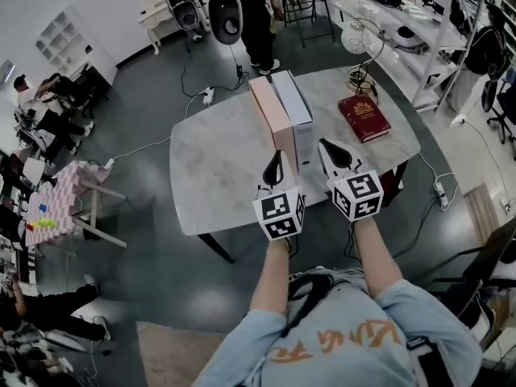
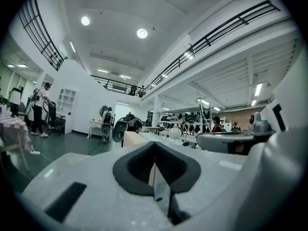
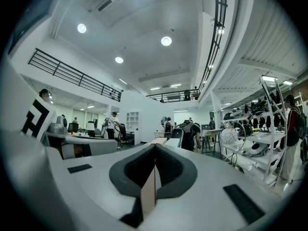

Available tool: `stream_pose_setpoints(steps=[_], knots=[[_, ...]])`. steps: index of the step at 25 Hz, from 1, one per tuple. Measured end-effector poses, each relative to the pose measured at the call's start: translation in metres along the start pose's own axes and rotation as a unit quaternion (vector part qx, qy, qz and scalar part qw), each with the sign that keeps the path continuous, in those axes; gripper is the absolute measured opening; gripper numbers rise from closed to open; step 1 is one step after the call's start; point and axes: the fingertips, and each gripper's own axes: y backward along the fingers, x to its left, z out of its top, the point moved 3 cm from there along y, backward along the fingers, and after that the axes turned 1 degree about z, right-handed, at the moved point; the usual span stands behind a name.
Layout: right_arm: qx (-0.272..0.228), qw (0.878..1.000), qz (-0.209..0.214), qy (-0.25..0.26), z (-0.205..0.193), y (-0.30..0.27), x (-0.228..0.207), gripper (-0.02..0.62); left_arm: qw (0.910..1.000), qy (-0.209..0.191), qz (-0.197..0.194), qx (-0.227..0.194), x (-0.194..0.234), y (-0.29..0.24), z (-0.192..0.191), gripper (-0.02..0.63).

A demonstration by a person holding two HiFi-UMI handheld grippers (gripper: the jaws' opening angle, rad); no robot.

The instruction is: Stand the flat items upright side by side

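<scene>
Two flat boxes stand upright side by side along the middle of the grey marble table [image 1: 214, 168]: a peach one [image 1: 272, 113] on the left and a pale grey one [image 1: 293, 103] touching it on the right. A red book [image 1: 364, 118] lies flat at the table's right. My left gripper [image 1: 277, 156] is shut and empty, its tip just short of the peach box's near end. Shut and empty too, my right gripper [image 1: 324, 144] sits just right of the grey box's near end. Past the shut tips [image 2: 155, 146] in the left gripper view, the peach box [image 2: 135, 138] shows. The right gripper view shows its shut tips [image 3: 155, 148].
A wire lamp with a glass globe [image 1: 360, 69] stands behind the red book. A person [image 1: 260, 18] stands beyond the table's far edge. Shelving [image 1: 419, 31] runs along the right, a small cloth-covered table [image 1: 60, 200] stands at the left, and cables [image 1: 145, 147] lie on the floor.
</scene>
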Motion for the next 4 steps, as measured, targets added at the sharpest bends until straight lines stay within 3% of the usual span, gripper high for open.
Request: stream_pose_setpoints(steps=[4], knots=[[0.014, 1.0, -0.001, -0.009, -0.0105, 0.0107, -0.0077, 0.002, 0.9998, 0.014, -0.007, 0.012, -0.0119, 0.0035, -0.008, 0.012]])
